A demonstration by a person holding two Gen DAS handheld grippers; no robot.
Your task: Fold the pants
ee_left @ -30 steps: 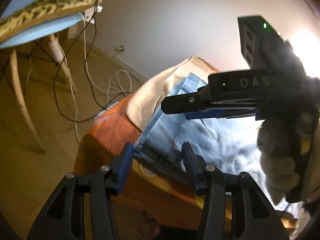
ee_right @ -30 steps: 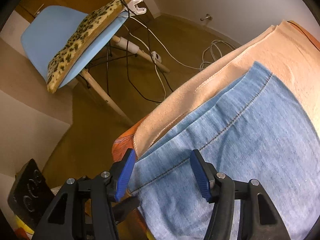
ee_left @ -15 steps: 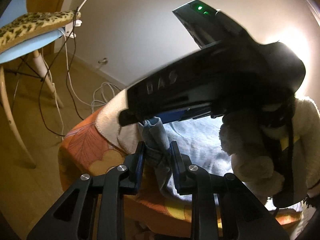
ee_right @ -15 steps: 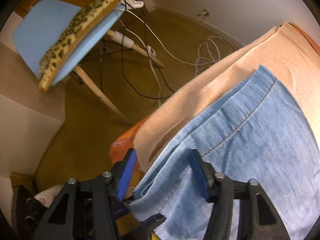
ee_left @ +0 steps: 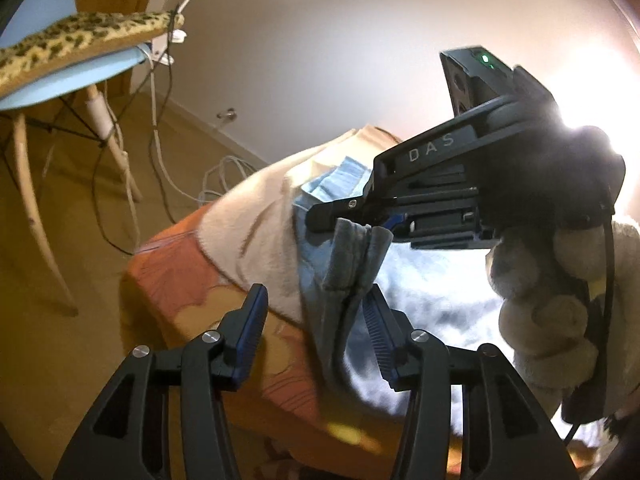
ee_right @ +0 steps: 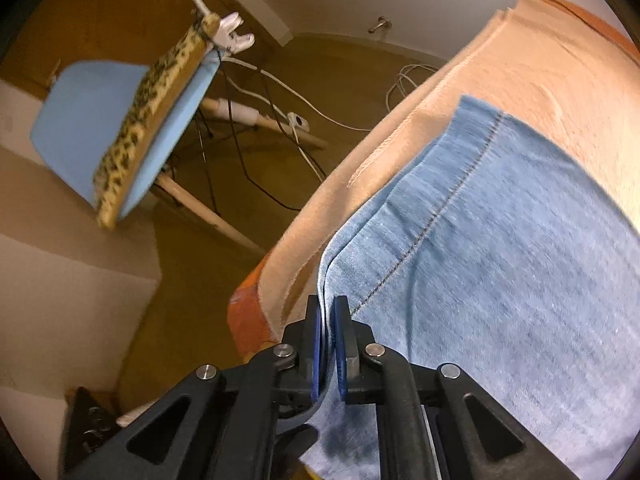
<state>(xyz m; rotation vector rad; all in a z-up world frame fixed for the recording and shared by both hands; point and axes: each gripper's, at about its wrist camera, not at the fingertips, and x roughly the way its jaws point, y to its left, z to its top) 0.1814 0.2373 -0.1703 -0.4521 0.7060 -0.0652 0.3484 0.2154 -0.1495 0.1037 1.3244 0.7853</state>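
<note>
Light blue denim pants (ee_right: 500,248) lie on a cream blanket (ee_right: 532,56) over an orange patterned bed cover (ee_left: 168,280). My right gripper (ee_right: 328,312) is shut on the near edge of the pants; it shows in the left wrist view (ee_left: 352,220), lifting a pinched fold of denim (ee_left: 352,264). My left gripper (ee_left: 316,320) is open, its blue pads on either side of the hanging fold, not clamping it. A hand in a fluffy pale glove (ee_left: 552,304) holds the right gripper.
A light blue chair (ee_right: 92,128) with a leopard-print cushion (ee_right: 156,104) stands on the wooden floor to the left. Cables (ee_left: 160,152) and a white cord coil (ee_right: 412,80) lie on the floor by the wall. A bright lamp glares at upper right (ee_left: 596,92).
My right gripper has closed on the pants' edge and raised it. My left gripper, shut on the fold half a second ago, has opened.
</note>
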